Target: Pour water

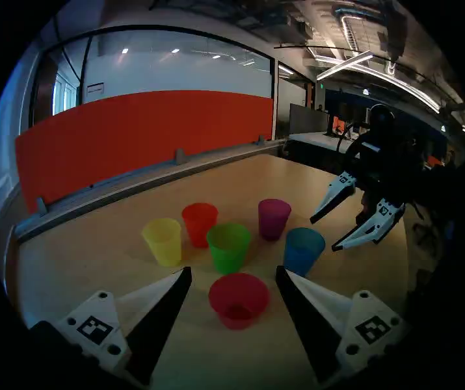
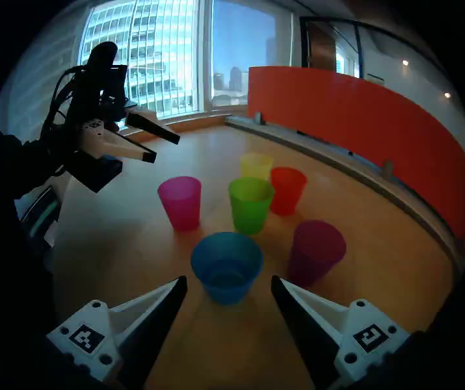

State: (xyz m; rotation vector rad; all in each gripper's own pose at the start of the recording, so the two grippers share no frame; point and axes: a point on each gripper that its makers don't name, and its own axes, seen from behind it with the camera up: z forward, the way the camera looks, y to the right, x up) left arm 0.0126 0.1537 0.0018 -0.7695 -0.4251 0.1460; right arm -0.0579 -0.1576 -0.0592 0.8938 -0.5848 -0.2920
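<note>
Six plastic cups stand grouped on the wooden table [image 1: 102,260]. In the left gripper view the red-pink cup [image 1: 239,299] sits nearest, just ahead of my open left gripper [image 1: 232,269] and between its finger lines, untouched. Behind it stand the yellow cup [image 1: 162,240], orange cup [image 1: 199,223], green cup [image 1: 228,247], purple cup [image 1: 274,218] and blue cup [image 1: 303,250]. In the right gripper view the blue cup [image 2: 226,266] stands right before my open right gripper [image 2: 228,278]. Whether any cup holds water I cannot tell. Each gripper appears in the other's view, the right gripper [image 1: 323,234] and the left gripper [image 2: 167,150], both open.
A low orange partition [image 1: 141,136] with a rail runs along the table's far edge. Tall windows [image 2: 147,58] stand beyond the table end. Bare tabletop [image 2: 121,240] lies around the cup cluster. The person's dark sleeve [image 2: 11,169] is at the left of the right gripper view.
</note>
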